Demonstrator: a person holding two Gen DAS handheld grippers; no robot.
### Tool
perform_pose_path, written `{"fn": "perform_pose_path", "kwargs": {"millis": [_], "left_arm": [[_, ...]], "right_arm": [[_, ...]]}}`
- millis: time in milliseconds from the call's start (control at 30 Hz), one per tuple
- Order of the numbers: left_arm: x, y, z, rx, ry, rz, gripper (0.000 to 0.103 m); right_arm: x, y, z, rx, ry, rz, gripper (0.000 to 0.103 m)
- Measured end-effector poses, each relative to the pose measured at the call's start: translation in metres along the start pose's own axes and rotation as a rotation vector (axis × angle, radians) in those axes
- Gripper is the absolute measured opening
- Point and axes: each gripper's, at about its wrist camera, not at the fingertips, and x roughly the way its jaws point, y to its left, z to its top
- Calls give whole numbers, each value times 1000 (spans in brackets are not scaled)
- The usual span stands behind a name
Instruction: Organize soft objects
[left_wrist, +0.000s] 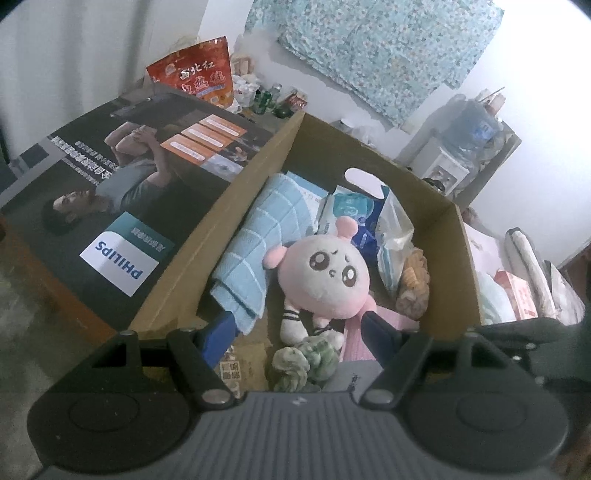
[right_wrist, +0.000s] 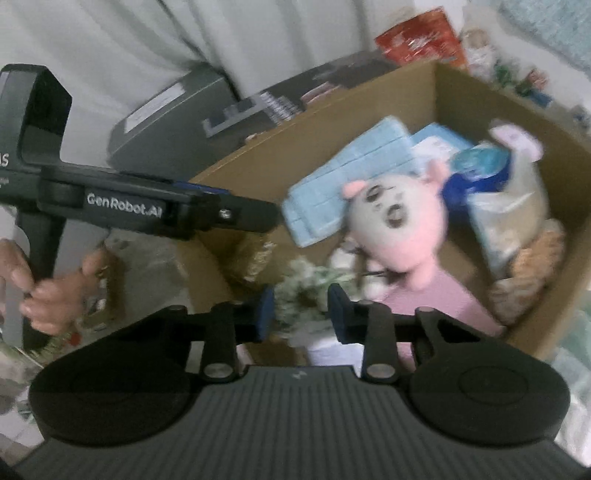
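I'm working in a lived-in home room: a floral cloth (left_wrist: 373, 48) hangs on the white wall, a water dispenser (left_wrist: 463, 147) stands in the corner, and drink cans (left_wrist: 264, 98) and a snack bag (left_wrist: 195, 70) clutter the floor.

In the cardboard box (left_wrist: 458, 266), the plush toy (left_wrist: 325, 273) lies at the middle, the folded towel (left_wrist: 258, 236) to its left, the plastic bag (left_wrist: 395, 236) to its right, packets (left_wrist: 347, 210) behind, a knotted cloth (left_wrist: 303, 363) nearest.

The hand-held gripper (right_wrist: 301, 314) has a black ribbed body, blue finger pads (right_wrist: 266, 312), silver screws and white "GenRobot.AI" lettering.
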Motion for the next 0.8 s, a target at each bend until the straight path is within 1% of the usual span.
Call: {"fn": "perform_pose_path", "kwargs": {"millis": [100, 167, 300, 367, 467, 567, 600, 667, 767, 800], "left_arm": [[2, 1, -2, -5, 6, -9, 76], [3, 1, -2, -5, 4, -16, 76], [5, -1, -4, 6, 1, -20, 76], [5, -2, -5, 7, 1, -24, 76], [5, -2, -7, 6, 0, -29, 76], [1, -4, -9, 16, -11, -21, 76], [-1, -6, -10, 24, -17, -16, 78], [-7, -8, -12, 41, -37, -6, 81], [-22, -15, -19, 89, -89, 7, 87], [-27, -18, -20, 107, -105, 6, 89]], "right_arm": [[15, -1, -4, 3, 76, 1, 26], [15, -5, -10, 12, 98, 1, 26], [5, -16, -26, 53, 129, -28, 26], [2, -20, -31, 74, 147, -47, 24], [-5, -20, -33, 79, 128, -44, 26], [-5, -18, -31, 92, 111, -37, 26], [-6, -19, -30, 99, 94, -33, 26], [-15, -19, -29, 119, 40, -7, 27], [-43, -22, -33, 164, -76, 19, 34], [-55, -23, -37, 180, -128, 14, 44]]}}
